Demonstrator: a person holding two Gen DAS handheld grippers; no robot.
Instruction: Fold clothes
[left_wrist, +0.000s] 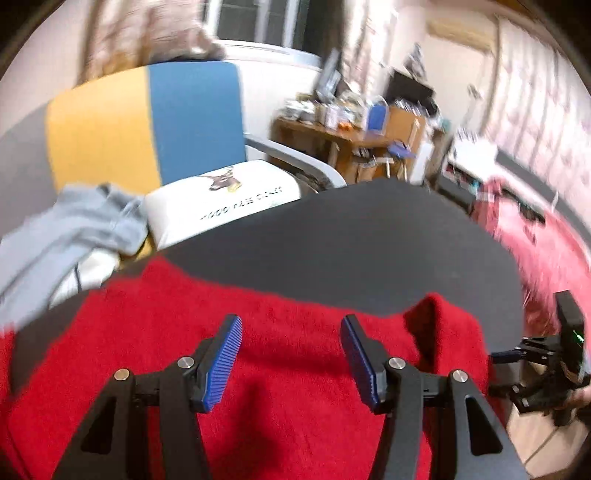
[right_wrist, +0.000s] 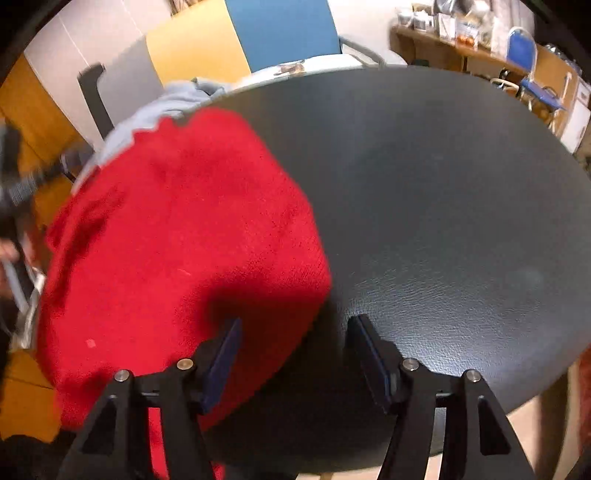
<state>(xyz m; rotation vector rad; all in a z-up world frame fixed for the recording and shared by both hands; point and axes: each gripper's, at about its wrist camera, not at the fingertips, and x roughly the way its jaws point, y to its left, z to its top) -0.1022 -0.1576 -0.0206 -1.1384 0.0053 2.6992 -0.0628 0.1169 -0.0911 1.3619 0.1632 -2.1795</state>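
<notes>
A red knitted garment (left_wrist: 280, 369) lies spread on a round dark table (left_wrist: 369, 236), covering the side nearer the left gripper and hanging a little over the rim there; in the right wrist view the same red knit (right_wrist: 184, 240) fills the left half of the tabletop (right_wrist: 443, 203), whose right half is bare leather-like surface. The left gripper (left_wrist: 291, 360) hangs above the red fabric with its blue ribbed pads (left_wrist: 221, 363) spread wide, nothing between them. The right gripper (right_wrist: 295, 360) also stands with its jaws apart: its left finger sits over the edge of the red knit and its right finger over bare table, and no cloth is pinched between the pads. Whether the fingertips touch the fabric cannot be told through the blur. Beyond the table a pale blue-grey garment (left_wrist: 70, 229) lies crumpled beside a white cushion (left_wrist: 221, 206) with a printed animal and lettering, on a chair with a yellow and blue back (left_wrist: 147, 122). A pink cloth (left_wrist: 535, 243) lies past the table's far right rim, and a cluttered wooden desk (left_wrist: 351, 129) stands behind.
</notes>
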